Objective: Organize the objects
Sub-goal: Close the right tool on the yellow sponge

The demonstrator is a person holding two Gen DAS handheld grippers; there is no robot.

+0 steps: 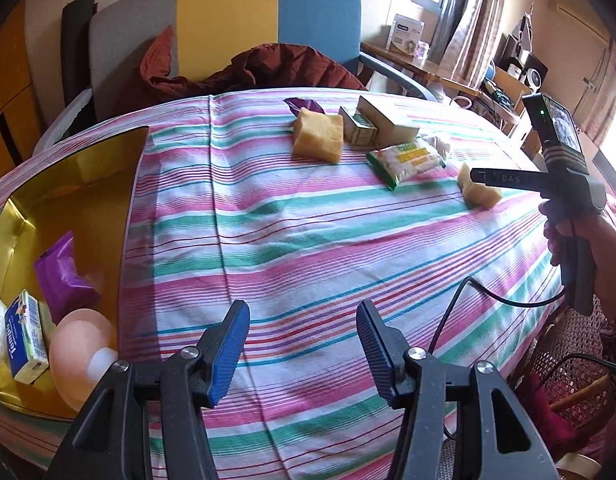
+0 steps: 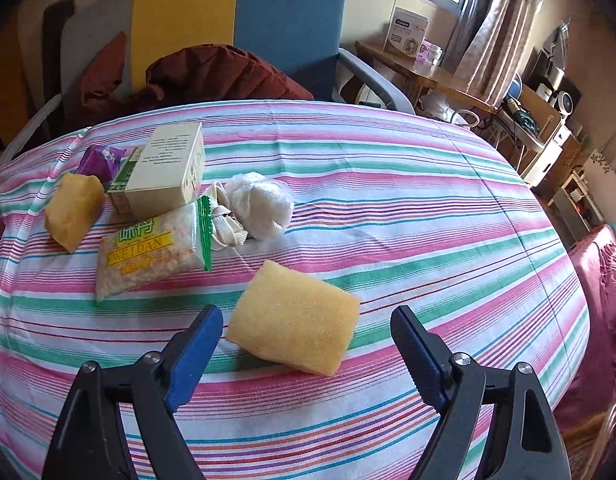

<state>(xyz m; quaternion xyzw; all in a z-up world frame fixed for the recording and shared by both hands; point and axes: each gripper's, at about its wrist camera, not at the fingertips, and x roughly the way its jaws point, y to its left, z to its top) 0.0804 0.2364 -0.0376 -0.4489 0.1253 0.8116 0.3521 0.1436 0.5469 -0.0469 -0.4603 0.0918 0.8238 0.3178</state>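
Observation:
A gold box (image 1: 74, 168) lies open at the table's left; it holds a purple packet (image 1: 62, 276), a blue-and-white carton (image 1: 26, 334), a peach ball (image 1: 82, 354) and a clear wad. My left gripper (image 1: 304, 340) is open and empty above the striped cloth, right of the box. My right gripper (image 2: 308, 340) is open, its jaws on either side of a yellow sponge (image 2: 294, 316) that lies on the cloth. That sponge (image 1: 477, 188) and the right gripper's body (image 1: 555, 176) also show in the left wrist view.
A second yellow sponge (image 2: 74, 210), a beige box (image 2: 170, 170), a green carton (image 2: 122, 180), a purple packet (image 2: 100, 162), a rice snack bag (image 2: 152, 250) and a white plastic wad (image 2: 264, 202) lie at the far left. A chair (image 2: 284, 28) with a red jacket stands behind the table.

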